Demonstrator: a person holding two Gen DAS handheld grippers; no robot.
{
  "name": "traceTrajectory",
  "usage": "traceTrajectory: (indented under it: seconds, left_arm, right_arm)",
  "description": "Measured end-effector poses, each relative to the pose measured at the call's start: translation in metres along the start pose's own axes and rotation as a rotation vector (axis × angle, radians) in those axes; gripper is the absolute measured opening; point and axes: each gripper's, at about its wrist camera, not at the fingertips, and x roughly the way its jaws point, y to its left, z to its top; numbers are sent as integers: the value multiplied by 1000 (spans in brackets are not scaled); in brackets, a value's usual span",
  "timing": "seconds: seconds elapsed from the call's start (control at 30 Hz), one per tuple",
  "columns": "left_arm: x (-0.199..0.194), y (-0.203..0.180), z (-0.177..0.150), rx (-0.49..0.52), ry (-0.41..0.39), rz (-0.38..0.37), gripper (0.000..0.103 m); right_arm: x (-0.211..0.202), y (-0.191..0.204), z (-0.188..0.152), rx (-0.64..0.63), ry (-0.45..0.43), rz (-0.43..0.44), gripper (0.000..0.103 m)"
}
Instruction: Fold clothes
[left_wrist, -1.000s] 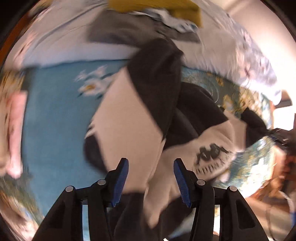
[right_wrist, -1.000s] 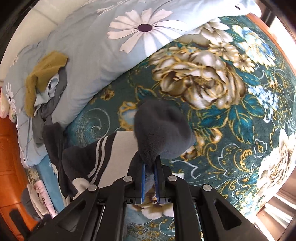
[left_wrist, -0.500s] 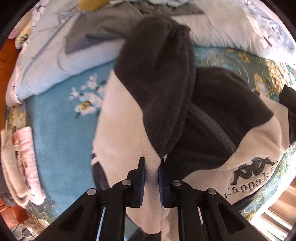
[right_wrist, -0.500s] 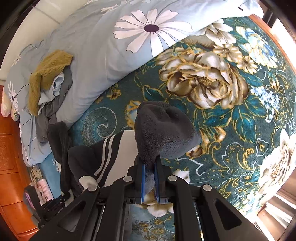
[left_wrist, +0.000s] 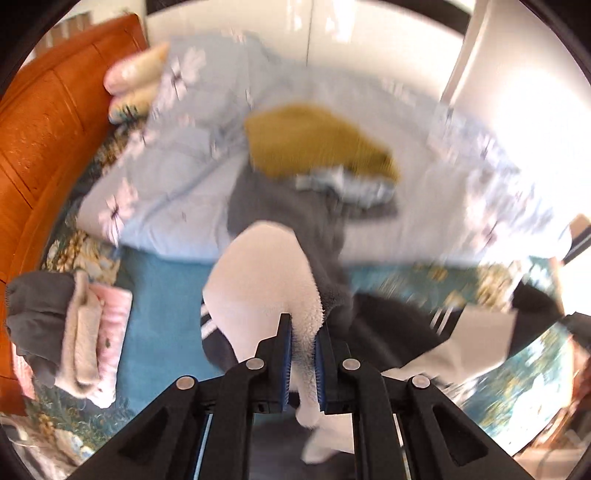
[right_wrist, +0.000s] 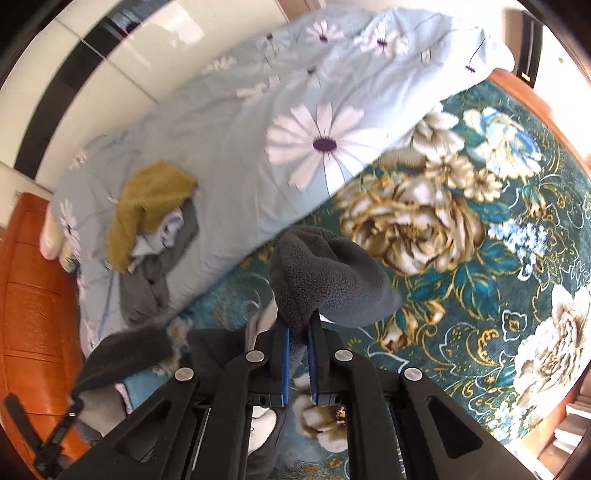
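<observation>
Two wrist views over a bed covered by a teal blanket with large cream and gold flowers (right_wrist: 461, 236). In the left wrist view, the left gripper (left_wrist: 303, 332) at 6 o'clock is clenched on a fold of a fleece jacket in cream and charcoal panels (left_wrist: 266, 280); its jaws have just been closing and now pinch the cream pile between the blue pads (left_wrist: 286, 354). The jacket hangs lifted from the grip, its dark body trailing towards 3 o'clock. In the right wrist view, the right gripper (right_wrist: 297, 325) at 6 o'clock is clamped on a charcoal part of the same jacket (right_wrist: 325, 280), which bunches above the tips. A pale blue quilt printed with white daisies (right_wrist: 258, 155) lies along the blanket's far edge, towards 11 o'clock. On it, at 9 o'clock, sits a heap of clothes topped by a mustard knitted garment (right_wrist: 151, 199). In the left view a stack of folded grey, cream and pink clothes (left_wrist: 74, 328) rests at 8 o'clock beside an orange wooden headboard (left_wrist: 44, 122)
</observation>
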Motion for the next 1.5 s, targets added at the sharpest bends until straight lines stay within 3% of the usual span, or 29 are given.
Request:
traceTrajectory:
  seconds: [0.2, 0.33, 0.47, 0.63, 0.73, 0.83, 1.1, 1.17, 1.23, 1.37, 1.5]
  left_arm:
    - [-81, 32, -1, -146, -142, -87, 11]
    - [-102, 58, -36, -216, -120, -79, 11]
    - [-61, 86, -97, -304, 51, -28, 12]
    - [3, 118, -163, -451, 290, 31, 12]
    - [20, 132, -194, -572, 362, 40, 12]
    - [18, 137, -203, -651, 363, 16, 13]
    - [6, 119, -186, -504, 393, -27, 15]
    - [-1, 117, -186, -478, 394, -30, 16]
    - [-7, 119, -186, -444, 405, -14, 16]
    - [-20, 125, -181, -376, 405, 23, 19]
    - [-13, 118, -160, -272, 393, 72, 34]
  right_arm:
    - [-65, -18, -6, 9, -133, 64, 8]
    - [-111, -45, -14, 6, -206, 70, 8]
    - [-113, -91, -41, 51, -145, 7, 8]
    - [-67, -154, -87, 234, 20, -39, 8]
    - [-43, -178, -113, 318, 105, -53, 8]
    - [-40, -192, -129, 348, 143, -53, 8]
    - [-53, -184, -129, 200, 202, -122, 12]
    - [-58, -182, -130, 167, 216, -143, 17]
    - [-66, -181, -127, 144, 213, -156, 34]
    - [-78, -169, -114, 71, 191, -174, 39]
    - [-61, -136, -99, -3, 208, -124, 43]
